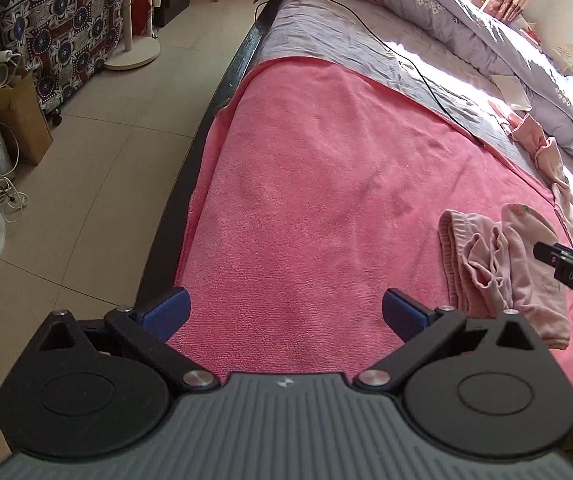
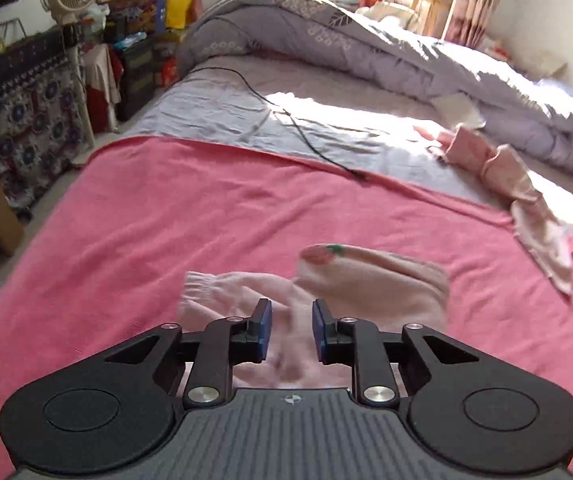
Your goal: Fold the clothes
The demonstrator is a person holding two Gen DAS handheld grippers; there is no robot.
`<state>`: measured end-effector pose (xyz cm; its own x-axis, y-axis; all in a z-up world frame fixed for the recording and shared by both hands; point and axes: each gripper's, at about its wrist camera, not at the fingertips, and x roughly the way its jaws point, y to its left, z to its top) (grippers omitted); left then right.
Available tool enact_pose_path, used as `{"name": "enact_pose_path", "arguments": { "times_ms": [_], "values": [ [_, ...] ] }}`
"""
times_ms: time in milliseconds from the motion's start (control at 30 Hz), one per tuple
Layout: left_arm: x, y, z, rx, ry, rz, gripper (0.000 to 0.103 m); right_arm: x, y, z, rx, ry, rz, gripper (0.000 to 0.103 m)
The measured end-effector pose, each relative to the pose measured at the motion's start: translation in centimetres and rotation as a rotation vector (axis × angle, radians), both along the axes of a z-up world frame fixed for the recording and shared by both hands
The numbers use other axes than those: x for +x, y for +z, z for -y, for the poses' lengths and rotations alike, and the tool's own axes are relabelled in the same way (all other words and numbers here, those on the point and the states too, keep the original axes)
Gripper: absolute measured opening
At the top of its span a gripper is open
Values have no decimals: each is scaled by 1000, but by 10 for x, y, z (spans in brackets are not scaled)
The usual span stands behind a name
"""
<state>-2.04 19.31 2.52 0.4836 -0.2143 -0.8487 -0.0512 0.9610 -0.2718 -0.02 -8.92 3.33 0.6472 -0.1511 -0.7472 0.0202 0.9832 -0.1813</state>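
Lying crumpled on the pink blanket (image 2: 190, 208) that covers the near part of the bed (image 1: 326, 36), the pale pink garment (image 2: 326, 280) sits at about 4 o'clock in the left wrist view and near 6 o'clock in the right wrist view, with a ribbed cuff toward 9 o'clock and a small strawberry print at its 12 o'clock edge. The right gripper (image 2: 291, 330) hovers over this garment; its jaws stand partly apart, the blue pads (image 2: 264, 330) on either side of a gap through which the blurred fabric shows, and neither pad presses on the cloth. The tip of that gripper also enters the left wrist view from 3 o'clock, above the garment. The left gripper (image 1: 285, 314) is held over bare blanket near the bed's 9 o'clock edge, its jaws spread wide with nothing between them. A second pink garment (image 2: 526, 196) lies stretched out at about 2 o'clock in the right wrist view, partly on the blanket and partly on the grey sheet (image 2: 214, 112). A black cable (image 2: 286, 120) runs across that sheet and ends at the blanket's far edge. A rumpled grey duvet (image 2: 366, 40) is heaped toward 12 o'clock. A tiled floor (image 1: 98, 168) fills the 9 o'clock side of the left wrist view.
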Motion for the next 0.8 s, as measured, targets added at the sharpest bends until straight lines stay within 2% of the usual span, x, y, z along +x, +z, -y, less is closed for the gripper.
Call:
{"name": "enact_pose_path", "arguments": {
  "times_ms": [33,100,167,233,333,367,400,433,500,600,700,800],
  "values": [
    [0,-3,1,-10,3,-4,103,-1,-6,2,-42,1,-17,33],
    [3,-8,5,-28,6,-15,103,0,-21,5,-54,-2,-72,34],
    [8,-11,12,-48,-7,-29,103,1,-34,0,-80,14,-102,39],
    [11,-11,17,-57,-23,-29,103,3,-47,-8,-130,36,-133,41],
    [13,-10,23,-64,-46,-24,103,5,-48,-8,-98,43,-127,40],
    [15,-10,24,-62,-46,-27,103,6,-49,-8,-93,44,-134,36],
    [16,-11,24,-59,-44,-34,103,8,-52,-6,-94,42,-148,15],
    [17,-11,25,-56,-43,-39,103,11,-54,-3,-93,23,-161,11],
    [17,-8,26,-56,-46,-28,103,11,-46,7,-32,-24,-139,9],
    [19,-2,26,-53,-40,-4,103,4,-12,7,14,-51,-37,9],
    [22,5,23,-51,-20,19,103,2,12,-9,80,20,15,9],
    [28,11,23,-55,-8,32,103,7,7,-28,102,87,1,9]
  ]
}}
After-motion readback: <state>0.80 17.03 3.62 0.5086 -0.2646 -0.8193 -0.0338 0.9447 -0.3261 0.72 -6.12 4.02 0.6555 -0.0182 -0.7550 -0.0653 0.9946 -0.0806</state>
